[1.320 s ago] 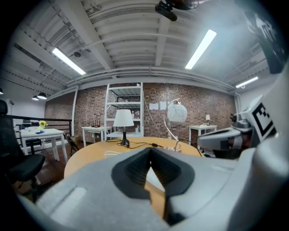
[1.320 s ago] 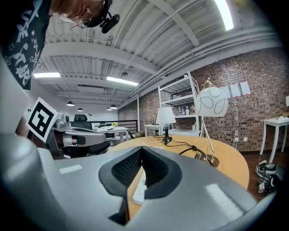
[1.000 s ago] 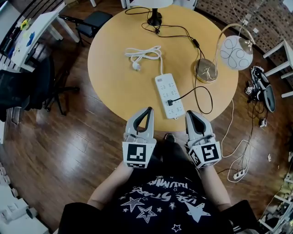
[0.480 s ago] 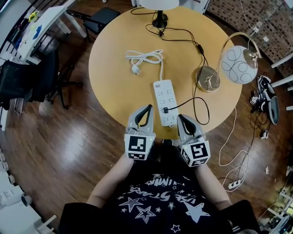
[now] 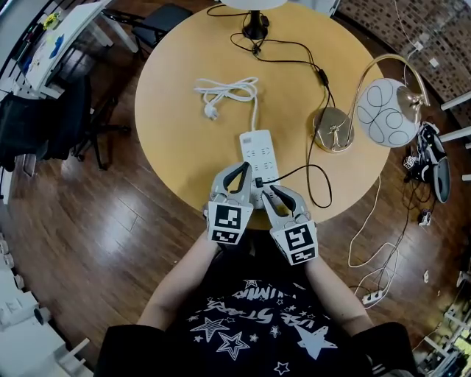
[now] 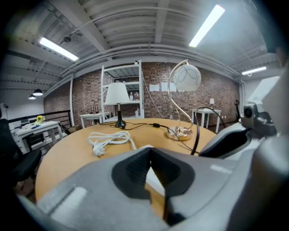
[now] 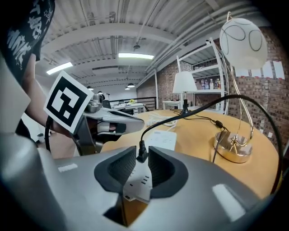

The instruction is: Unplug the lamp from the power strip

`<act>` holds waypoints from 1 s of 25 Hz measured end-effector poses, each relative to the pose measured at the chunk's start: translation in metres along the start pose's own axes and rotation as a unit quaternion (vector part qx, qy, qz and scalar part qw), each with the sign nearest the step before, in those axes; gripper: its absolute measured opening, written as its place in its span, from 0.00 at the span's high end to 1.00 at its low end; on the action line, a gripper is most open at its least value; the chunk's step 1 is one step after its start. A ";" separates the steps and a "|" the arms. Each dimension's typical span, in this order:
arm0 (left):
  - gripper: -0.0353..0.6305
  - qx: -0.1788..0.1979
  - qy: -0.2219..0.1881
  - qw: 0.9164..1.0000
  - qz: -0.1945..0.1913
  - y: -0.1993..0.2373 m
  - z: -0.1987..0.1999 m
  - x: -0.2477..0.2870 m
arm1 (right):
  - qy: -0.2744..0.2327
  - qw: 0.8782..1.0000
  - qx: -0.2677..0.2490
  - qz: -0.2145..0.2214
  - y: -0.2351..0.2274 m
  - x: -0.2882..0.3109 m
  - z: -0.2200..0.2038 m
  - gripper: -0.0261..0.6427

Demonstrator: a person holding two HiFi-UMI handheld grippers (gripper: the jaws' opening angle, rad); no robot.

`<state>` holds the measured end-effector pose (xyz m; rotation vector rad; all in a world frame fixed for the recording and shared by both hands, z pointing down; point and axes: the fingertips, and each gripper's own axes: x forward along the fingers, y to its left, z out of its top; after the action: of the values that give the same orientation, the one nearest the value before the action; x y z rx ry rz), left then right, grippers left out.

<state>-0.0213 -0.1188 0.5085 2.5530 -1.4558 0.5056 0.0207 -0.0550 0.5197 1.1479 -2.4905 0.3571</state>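
Right claw [image 7: 142,151] opening, seemingly straddling plug [image 7: 142,156].

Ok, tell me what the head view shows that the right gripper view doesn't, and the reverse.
Head view only: the floor and the chair.
Right gripper view only: the ceiling light, the shelf, and a close look at the plug standing between the right claw jaws, which have just been opening and are not clamped on it.
Both: the table, the strip, the gold lamp, the black cord and the left claw.
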 end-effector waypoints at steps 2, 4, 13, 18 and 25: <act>0.94 0.008 0.010 1.000 -0.004 0.001 -0.005 0.007 | 0.012 1.000 -0.009 0.005 0.001 0.006 -0.003 0.82; 0.94 0.012 0.020 1.000 -0.014 -0.001 -0.010 0.013 | 0.021 1.000 -0.017 0.009 0.001 0.012 -0.005 0.80; 0.94 0.012 0.056 0.997 -0.059 -0.004 -0.027 0.035 | 0.042 0.998 -0.052 0.014 0.004 0.032 -0.004 0.76; 0.94 0.033 0.076 0.993 -0.081 -0.006 -0.034 0.045 | 0.050 0.997 -0.056 0.010 0.003 0.036 -0.004 0.76; 0.94 0.047 0.085 0.991 -0.094 -0.008 -0.041 0.049 | 0.052 0.997 -0.064 0.004 0.001 0.039 -0.002 0.76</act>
<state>0.0000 -0.1420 0.5647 2.6096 -1.1462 0.7554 -0.0025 -0.0798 0.5382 1.0416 -2.3909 0.2499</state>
